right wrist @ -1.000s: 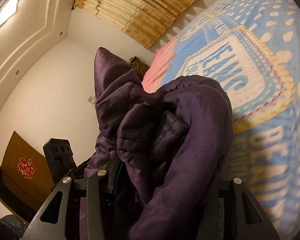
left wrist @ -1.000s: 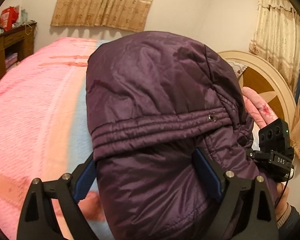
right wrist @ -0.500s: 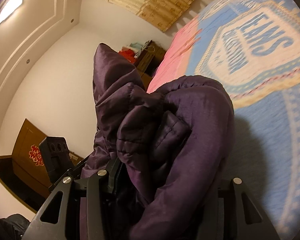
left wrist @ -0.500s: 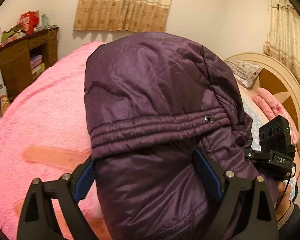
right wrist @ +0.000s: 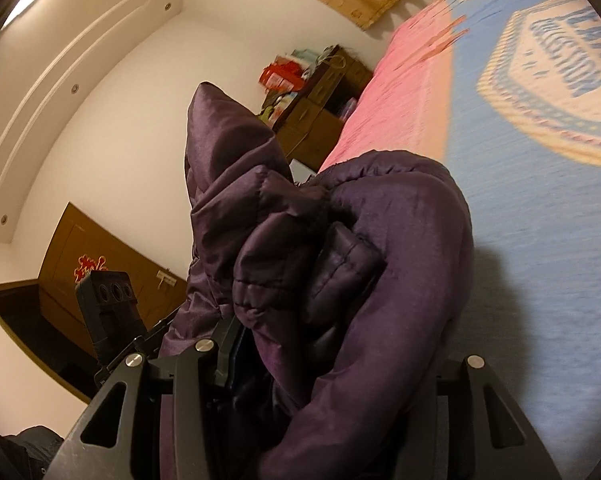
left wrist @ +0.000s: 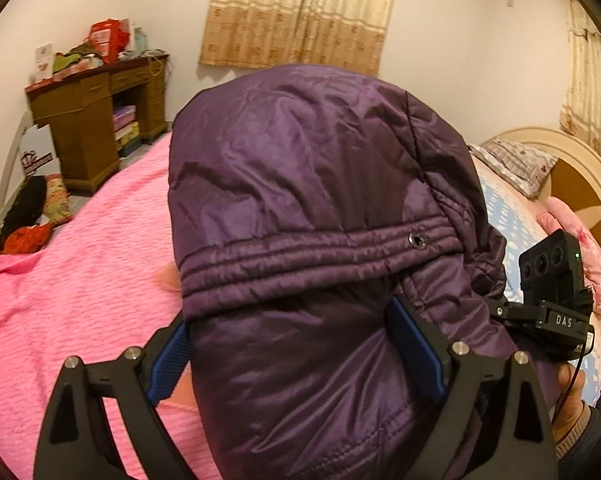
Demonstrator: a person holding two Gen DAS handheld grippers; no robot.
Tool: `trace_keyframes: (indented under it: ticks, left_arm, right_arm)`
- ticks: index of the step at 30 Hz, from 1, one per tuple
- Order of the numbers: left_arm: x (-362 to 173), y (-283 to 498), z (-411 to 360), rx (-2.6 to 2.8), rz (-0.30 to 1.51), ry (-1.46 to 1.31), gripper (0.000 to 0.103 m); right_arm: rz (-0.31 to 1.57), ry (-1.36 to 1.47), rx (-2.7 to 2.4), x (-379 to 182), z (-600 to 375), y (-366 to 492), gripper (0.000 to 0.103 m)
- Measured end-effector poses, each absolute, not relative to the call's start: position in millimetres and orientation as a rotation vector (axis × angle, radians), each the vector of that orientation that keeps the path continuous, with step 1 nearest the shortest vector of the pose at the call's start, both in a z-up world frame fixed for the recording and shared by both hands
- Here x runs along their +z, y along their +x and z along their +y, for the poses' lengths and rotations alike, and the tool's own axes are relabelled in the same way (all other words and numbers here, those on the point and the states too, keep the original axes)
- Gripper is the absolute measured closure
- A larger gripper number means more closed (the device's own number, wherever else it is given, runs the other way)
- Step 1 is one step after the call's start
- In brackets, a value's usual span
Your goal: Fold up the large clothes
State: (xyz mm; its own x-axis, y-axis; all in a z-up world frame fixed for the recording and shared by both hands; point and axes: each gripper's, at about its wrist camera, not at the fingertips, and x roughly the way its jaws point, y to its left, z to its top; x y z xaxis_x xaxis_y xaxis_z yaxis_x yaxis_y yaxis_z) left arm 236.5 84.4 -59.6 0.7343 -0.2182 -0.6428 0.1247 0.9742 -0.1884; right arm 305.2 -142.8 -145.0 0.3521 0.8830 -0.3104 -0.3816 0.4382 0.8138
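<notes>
The dark purple quilted padded jacket (left wrist: 312,240) is held up above the bed with the pink textured bedspread (left wrist: 80,272), bunched between both tools. The left gripper (left wrist: 296,344) has its two black arms spread around a thick bundle of the fabric; its blue-padded fingers (left wrist: 414,350) press into the jacket on either side, so it is clamped on the garment. A stitched band with a metal snap (left wrist: 416,240) runs across the jacket just above the fingers, and the smooth panel above the band bulges up over them.

In the right wrist view, the right gripper (right wrist: 336,364) likewise clasps the jacket (right wrist: 380,264): folds of purple padding fill the gap between its fingers and spill over them, rising in a pointed peak. The bed's light blue printed section (right wrist: 540,240) lies to the right.

A brown wooden desk (left wrist: 96,112) stands against the far wall.
</notes>
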Motion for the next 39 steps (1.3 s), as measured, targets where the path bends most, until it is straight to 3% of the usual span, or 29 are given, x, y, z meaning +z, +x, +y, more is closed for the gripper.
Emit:
trace_keyframes:
  ticks: [6,23,31,37,39]
  left_arm:
    - [-61,227,113,-0.129,0.724,-0.155,0.008]
    - [-67,193,170,0.012,0.722,-0.202,0.009]
    - [-104,195,191,0.024,0.779,-0.232,0.004]
    - [-112,202,190,0.038,0.751,-0.162,0.0]
    - [-112,204,190,0.034,0.748,-0.153,0.0]
  right_arm:
    - [0.876,0.691,0.973,-147,-102,322,0.055]
    - [0.962,0.66,1.107,-146,-98,325,0.055]
    - [1.009,0.557,1.058,-162,-82,331,0.055]
    - [1.026,0.461,0.988,-168,-70,339,0.047]
    - [1.021,0.445,0.959,-176,-72,342,0.04]
